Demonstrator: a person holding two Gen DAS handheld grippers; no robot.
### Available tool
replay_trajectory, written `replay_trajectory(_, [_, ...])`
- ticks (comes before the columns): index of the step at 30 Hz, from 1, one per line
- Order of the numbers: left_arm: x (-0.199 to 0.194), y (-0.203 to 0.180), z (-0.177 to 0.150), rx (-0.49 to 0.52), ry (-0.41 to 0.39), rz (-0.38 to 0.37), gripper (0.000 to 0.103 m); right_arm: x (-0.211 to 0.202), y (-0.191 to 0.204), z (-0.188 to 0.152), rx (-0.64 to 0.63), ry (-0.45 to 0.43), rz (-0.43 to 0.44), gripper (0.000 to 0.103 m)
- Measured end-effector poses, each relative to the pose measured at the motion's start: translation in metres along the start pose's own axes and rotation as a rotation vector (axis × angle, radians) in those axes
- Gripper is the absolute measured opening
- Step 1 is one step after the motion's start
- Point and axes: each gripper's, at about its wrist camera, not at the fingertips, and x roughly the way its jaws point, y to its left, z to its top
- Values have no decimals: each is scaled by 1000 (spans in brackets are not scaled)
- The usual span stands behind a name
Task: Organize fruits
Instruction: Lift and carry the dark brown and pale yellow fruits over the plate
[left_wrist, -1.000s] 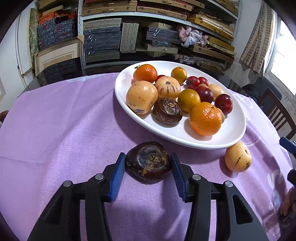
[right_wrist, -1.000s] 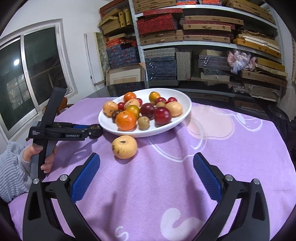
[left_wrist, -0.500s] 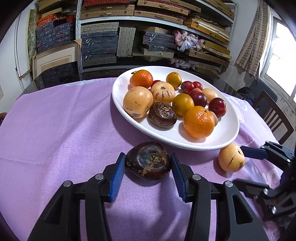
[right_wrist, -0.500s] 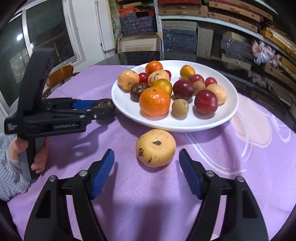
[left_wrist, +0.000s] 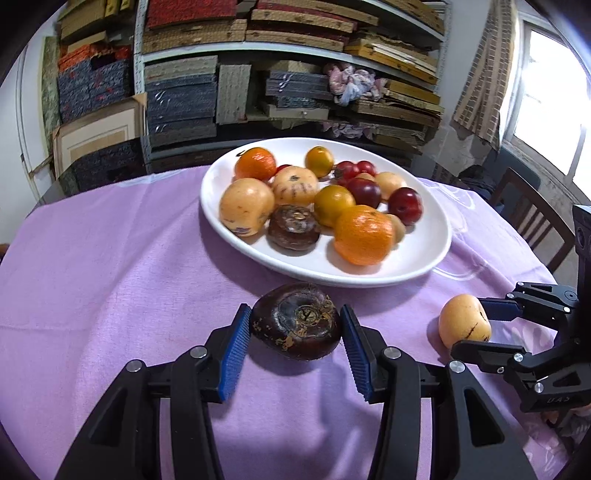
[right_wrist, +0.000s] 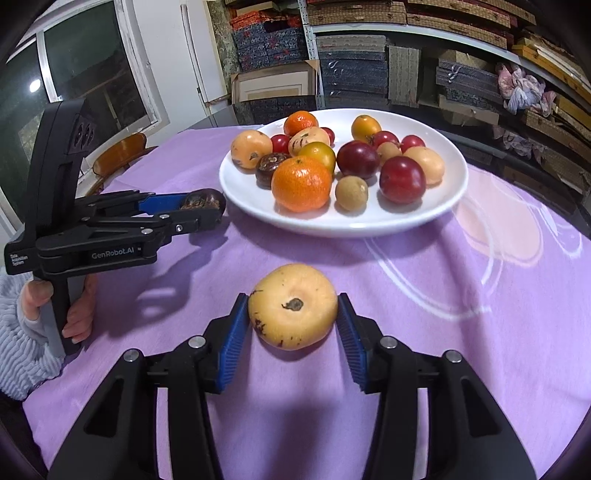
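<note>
**Two stray fruits gripped at the plate's near edge**

The left gripper (left_wrist: 295, 325) stood closed on a dark brown fruit (left_wrist: 295, 320), its blue pads (left_wrist: 236, 343) pressed against both flanks. The fruit sat low over the purple tablecloth (left_wrist: 110, 280), just short of the white plate (left_wrist: 424, 266); whether it touched the cloth could not be determined. The grip fell across the widest part of the fruit, which appeared suited to a rounded, smooth-skinned body.

The right gripper (right_wrist: 291, 317) was likewise clamped on a yellow fruit (right_wrist: 293, 305), stem scar facing the camera, pads (right_wrist: 232, 336) seated on opposite sides. This fruit also lay near the plate's rim (right_wrist: 332, 229), on the cloth or slightly above it.

The plate held the remaining fruits: a mandarin (right_wrist: 301, 183), red plums (right_wrist: 402, 179), a second dark brown fruit (left_wrist: 293, 229) and several yellow ones, loosely grouped toward the centre and far side. In the inspector's judgement, both held items were the last outside the plate, and open space on its near side (left_wrist: 369, 271) remained for them. Lifting clear of the raised rim would be required to avoid knocking it.
</note>
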Motion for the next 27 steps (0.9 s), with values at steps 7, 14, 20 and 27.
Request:
replay_trajectory(7, [-19,-26,-10,42,-24,-9,50,-38,-15,-29,56,-47,0,47])
replay_trajectory(14, [-33,-37,-20,71,-44,84,50,-57,-15,-40,87,-98,-2,47])
replay_trajectory(20, [-47,-33,-16,58,-84,186,50,-71,-5,-41,78,-122,-1,47])
replay_trajectory(27, [-60,-35,-12,67,-121,202,50,-85,5,-30,52,-147,-16,47])
